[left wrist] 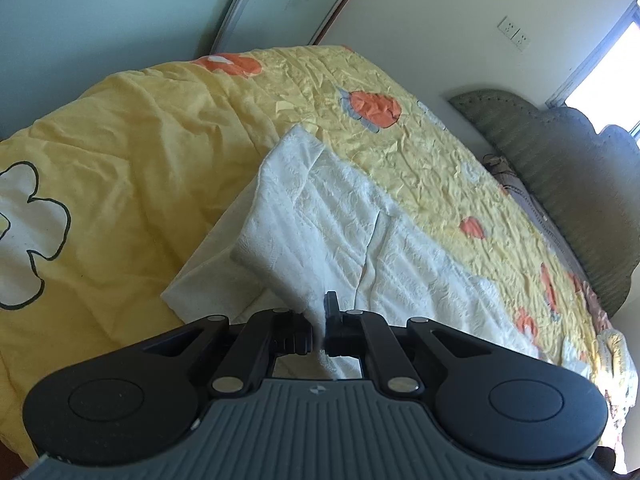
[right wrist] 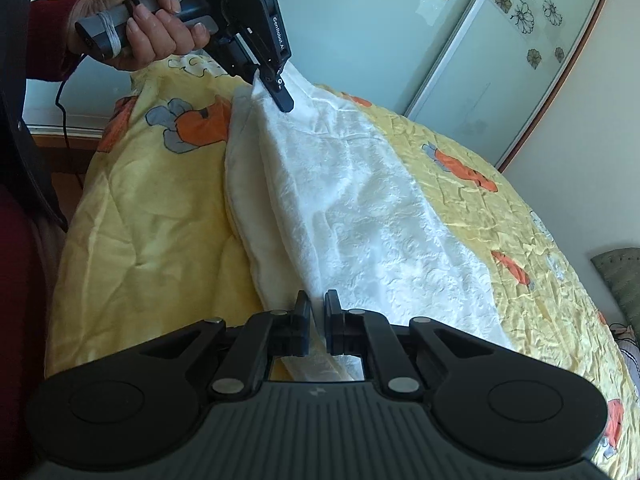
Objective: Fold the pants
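The white textured pants (left wrist: 340, 224) lie on a yellow quilt (left wrist: 132, 128) on the bed and also show in the right wrist view (right wrist: 360, 216). My left gripper (left wrist: 319, 312) is shut on one edge of the white cloth and lifts it; it also shows in the right wrist view (right wrist: 276, 88), held by a hand at the top left. My right gripper (right wrist: 318, 308) is shut on the near edge of the pants, with cloth pinched between the fingers. The fabric stretches between the two grippers.
The yellow quilt (right wrist: 520, 248) has orange and grey cartoon prints and covers the bed. A green padded headboard (left wrist: 568, 184) stands at the right. A glass sliding door (right wrist: 500, 40) and a white wall with sockets (left wrist: 516, 34) stand behind the bed.
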{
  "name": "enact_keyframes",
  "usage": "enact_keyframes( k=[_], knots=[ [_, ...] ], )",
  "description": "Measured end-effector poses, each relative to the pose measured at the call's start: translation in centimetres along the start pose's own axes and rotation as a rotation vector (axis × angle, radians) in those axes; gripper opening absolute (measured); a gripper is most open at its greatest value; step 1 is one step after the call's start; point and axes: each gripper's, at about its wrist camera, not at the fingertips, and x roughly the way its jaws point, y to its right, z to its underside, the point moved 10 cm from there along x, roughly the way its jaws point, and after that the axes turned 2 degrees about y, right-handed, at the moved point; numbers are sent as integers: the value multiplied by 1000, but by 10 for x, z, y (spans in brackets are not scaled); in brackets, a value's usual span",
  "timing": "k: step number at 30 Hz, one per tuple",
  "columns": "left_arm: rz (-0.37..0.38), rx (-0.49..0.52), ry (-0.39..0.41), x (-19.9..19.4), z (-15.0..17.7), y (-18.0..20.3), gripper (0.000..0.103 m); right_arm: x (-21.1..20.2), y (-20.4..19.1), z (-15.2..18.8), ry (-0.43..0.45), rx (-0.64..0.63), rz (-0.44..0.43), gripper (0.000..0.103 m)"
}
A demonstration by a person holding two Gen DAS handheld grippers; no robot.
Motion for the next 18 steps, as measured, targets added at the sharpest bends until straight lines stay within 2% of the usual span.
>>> enact_keyframes(
  k=[3,6,8,12,14,16,18],
  knots=[
    [-27,-1,-22,4,6,-4,8,3,-2,4,2,36,-7,7],
    [-35,-14,-22,-1,2,-7,17,0,-2,5,17,82,-13,7],
    [-52,-5,-18,-6,-1,-6,29,0,-2,8,20,114,-21,7],
    [-134,52,39,-24,-8,0,27,2,-4,12,10,164,-35,7],
    [-175,86,85,-37,-12,7,28,4,-1,14,7,245,-55,9],
    [-174,102,123,-47,-16,18,28,2,7,18,35,361,-67,10],
    [-142,119,144,-52,-19,34,29,-4,8,18,53,399,-66,10]
  ],
)
